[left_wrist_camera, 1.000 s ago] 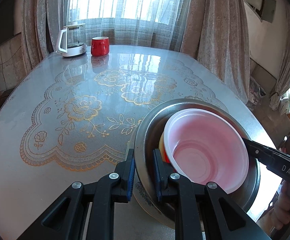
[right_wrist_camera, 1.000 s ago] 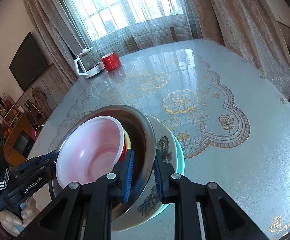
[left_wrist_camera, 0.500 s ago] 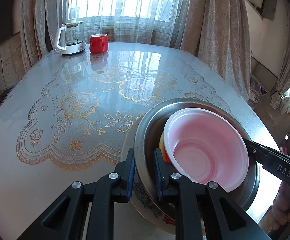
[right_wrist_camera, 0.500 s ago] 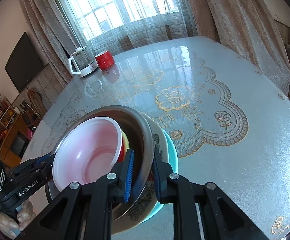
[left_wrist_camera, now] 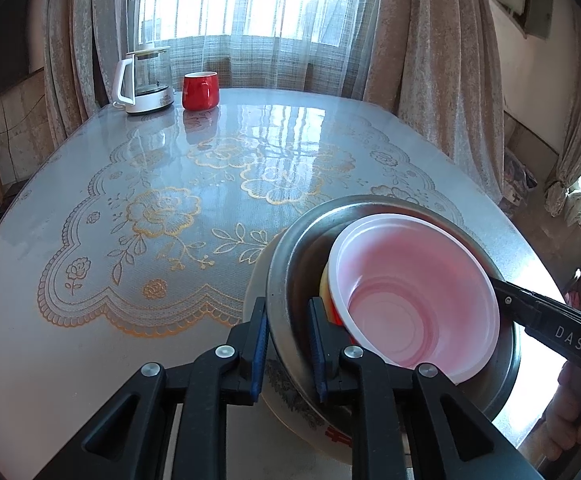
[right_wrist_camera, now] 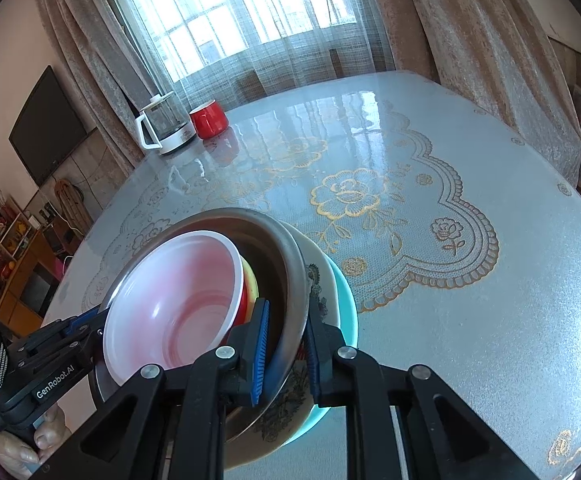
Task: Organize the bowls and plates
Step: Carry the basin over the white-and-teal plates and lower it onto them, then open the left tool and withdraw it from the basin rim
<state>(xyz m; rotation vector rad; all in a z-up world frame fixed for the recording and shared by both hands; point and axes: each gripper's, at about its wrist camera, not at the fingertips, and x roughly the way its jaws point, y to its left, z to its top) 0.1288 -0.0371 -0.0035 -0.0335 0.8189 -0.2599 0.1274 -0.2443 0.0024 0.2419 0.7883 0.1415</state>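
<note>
A nested stack is held between both grippers above the table. A pink bowl (left_wrist_camera: 410,296) sits in a yellow and red bowl, inside a steel bowl (left_wrist_camera: 286,272). Under it are a floral plate (right_wrist_camera: 322,284) and a teal plate (right_wrist_camera: 346,304). My left gripper (left_wrist_camera: 288,344) is shut on the steel bowl's near rim. My right gripper (right_wrist_camera: 286,344) is shut on the steel bowl's rim (right_wrist_camera: 290,256) from the opposite side. Each gripper shows in the other's view: the right one (left_wrist_camera: 546,320) and the left one (right_wrist_camera: 62,344).
A glass table (left_wrist_camera: 170,240) with a gold lace pattern lies below. A white kettle (left_wrist_camera: 142,80) and a red mug (left_wrist_camera: 200,90) stand at its far edge by the curtained window. A TV (right_wrist_camera: 46,128) and shelves are at the left.
The stack, held by both grippers, has risen off the table and tilted a little. The plates under the steel bowl show more now. Both grips are unchanged.
</note>
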